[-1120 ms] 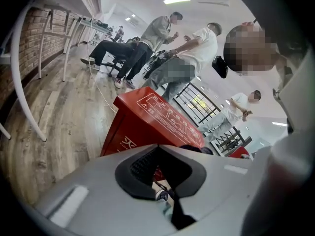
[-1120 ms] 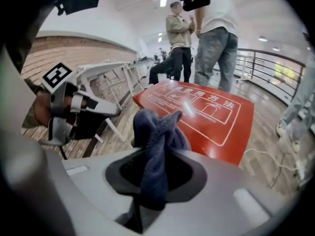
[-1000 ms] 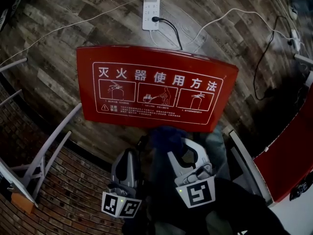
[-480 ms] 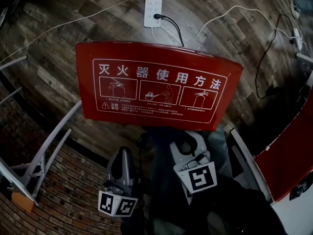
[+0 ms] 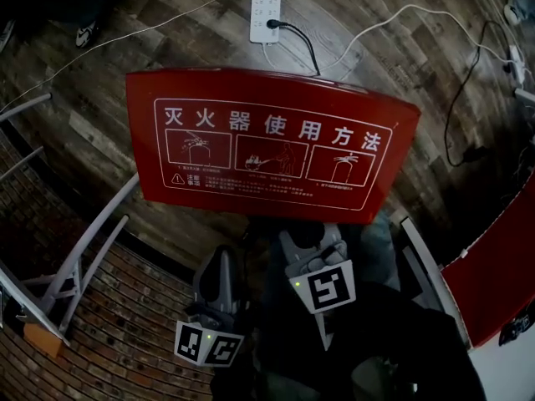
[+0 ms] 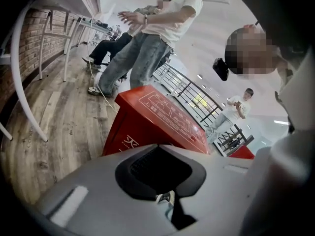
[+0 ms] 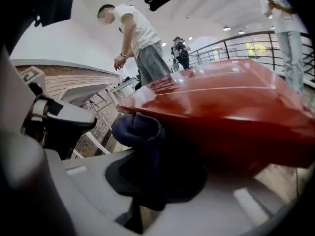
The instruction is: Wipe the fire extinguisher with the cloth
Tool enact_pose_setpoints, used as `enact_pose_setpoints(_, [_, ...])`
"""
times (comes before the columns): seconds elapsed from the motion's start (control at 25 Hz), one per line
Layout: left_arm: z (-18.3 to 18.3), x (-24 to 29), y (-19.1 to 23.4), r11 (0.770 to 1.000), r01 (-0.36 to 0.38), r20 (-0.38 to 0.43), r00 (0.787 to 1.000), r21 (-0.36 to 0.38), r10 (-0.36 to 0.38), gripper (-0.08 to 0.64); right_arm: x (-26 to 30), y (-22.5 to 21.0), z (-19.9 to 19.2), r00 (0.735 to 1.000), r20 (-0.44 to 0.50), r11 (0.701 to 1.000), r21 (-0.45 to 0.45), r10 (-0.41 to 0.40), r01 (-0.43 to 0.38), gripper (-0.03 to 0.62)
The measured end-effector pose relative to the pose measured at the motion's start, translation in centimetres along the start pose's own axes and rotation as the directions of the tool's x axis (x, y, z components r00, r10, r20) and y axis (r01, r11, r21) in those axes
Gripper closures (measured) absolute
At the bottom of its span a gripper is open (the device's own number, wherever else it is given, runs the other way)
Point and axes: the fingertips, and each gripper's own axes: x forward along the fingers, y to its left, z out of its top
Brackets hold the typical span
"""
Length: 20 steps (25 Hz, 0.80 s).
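A big red fire extinguisher box (image 5: 267, 149) stands on the wood floor (image 5: 84, 73). Its sloped top has white writing and three little drawings. The two tools are on the near side of the box, close to its near edge. The right tool (image 5: 311, 242) holds a dark blue cloth (image 7: 142, 151). Its two sides are a little way apart, and they pinch the bunched-up cloth between them. The cloth sticks up right beside the low near edge of the red box, and I cannot tell if it touches. The left tool (image 5: 219, 266) is just to the left of the right tool. It is closed tight and has nothing in it. On the far side of the box a white power strip (image 5: 266, 11) lies on the floor, with a black cord (image 5: 301, 44) plugged into it. On the left are red bricks (image 5: 125, 324) and white metal legs (image 5: 84, 257). Farther off, a person in a white shirt and jeans (image 6: 152, 38) stands on the floor.
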Motion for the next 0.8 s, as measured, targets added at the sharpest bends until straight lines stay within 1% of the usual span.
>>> enact_pose_setpoints(0.04, [0.0, -0.1, 0.1, 1.0, -0.005, -0.001, 1.0, 0.002, 0.005, 0.555, 1.2, 1.2, 0.5, 1.0, 0.023, 1.0, -0.019, 0.021, -0.021, 0.508])
enact_pose_setpoints(0.12, [0.1, -0.3, 0.1, 1.0, -0.012, 0.0, 1.0, 0.007, 0.012, 0.555, 2.8, 2.9, 1.7, 0.995, 0.087, 0.999, -0.017, 0.044, -0.043, 0.508])
enact_pose_setpoints(0.24, [0.6, -0.5, 0.0, 1.0, -0.015, 0.008, 1.0, 0.014, 0.015, 0.555, 2.7, 2.7, 2.5, 0.989, 0.142, 0.999, 0.013, 0.037, -0.039, 0.508])
enact_pose_setpoints(0.32, [0.8, -0.6, 0.0, 1.0, -0.015, 0.014, 1.0, 0.017, 0.014, 0.555, 0.9, 1.3, 2.2, 0.99, 0.14, 0.998, 0.066, 0.009, -0.018, 0.508])
enact_pose_setpoints(0.4, [1.0, -0.5, 0.0, 1.0, -0.011, 0.021, 1.0, 0.014, 0.011, 0.555, -1.6, -0.4, 1.5, 0.995, 0.102, 0.993, 0.121, -0.014, 0.001, 0.508])
enact_pose_setpoints(0.44, [1.0, -0.4, -0.1, 1.0, -0.008, 0.023, 1.0, 0.011, 0.008, 0.555, -3.0, -1.0, 1.1, 0.997, 0.079, 0.993, 0.119, -0.013, 0.004, 0.508])
enact_pose_setpoints(0.48, [1.0, -0.4, -0.2, 1.0, -0.004, 0.024, 1.0, 0.007, 0.004, 0.555, -4.6, -1.5, 0.8, 0.999, 0.054, 0.995, 0.098, -0.004, -0.001, 0.508])
enact_pose_setpoints(0.56, [0.8, -0.2, -0.5, 1.0, 0.003, 0.024, 1.0, 0.0, -0.003, 0.555, -7.9, -1.6, 0.5, 0.999, 0.006, 0.999, 0.004, 0.041, -0.041, 0.508])
enact_pose_setpoints(0.6, [0.7, -0.2, -0.6, 1.0, 0.007, 0.023, 1.0, -0.002, -0.007, 0.555, -9.5, -1.2, 0.8, 0.997, -0.009, 0.995, -0.065, 0.077, -0.077, 0.508])
enact_pose_setpoints(0.64, [0.7, -0.2, -0.7, 1.0, 0.009, 0.023, 1.0, -0.003, -0.009, 0.555, -11.0, -0.7, 1.7, 0.993, -0.008, 0.983, -0.143, 0.115, -0.115, 0.508])
enact_pose_setpoints(0.68, [0.6, -0.2, -0.7, 1.0, 0.011, 0.022, 1.0, -0.004, -0.011, 0.555, -12.4, -0.3, 3.2, 0.989, 0.012, 0.965, -0.221, 0.146, -0.14, 0.508])
enact_pose_setpoints(0.72, [0.7, -0.2, -0.7, 1.0, 0.011, 0.023, 1.0, -0.002, -0.011, 0.555, -13.5, -0.1, 5.1, 0.986, 0.041, 0.944, -0.297, 0.161, -0.142, 0.508])
enact_pose_setpoints(0.76, [0.8, -0.3, -0.7, 1.0, 0.011, 0.024, 1.0, 0.0, -0.011, 0.555, -14.3, -0.3, 7.1, 0.986, 0.066, 0.921, -0.371, 0.156, -0.121, 0.508])
enact_pose_setpoints(0.8, [0.9, -0.3, -0.6, 1.0, 0.011, 0.026, 1.0, 0.004, -0.011, 0.555, -14.6, -0.9, 8.9, 0.988, 0.078, 0.892, -0.445, 0.131, -0.083, 0.508])
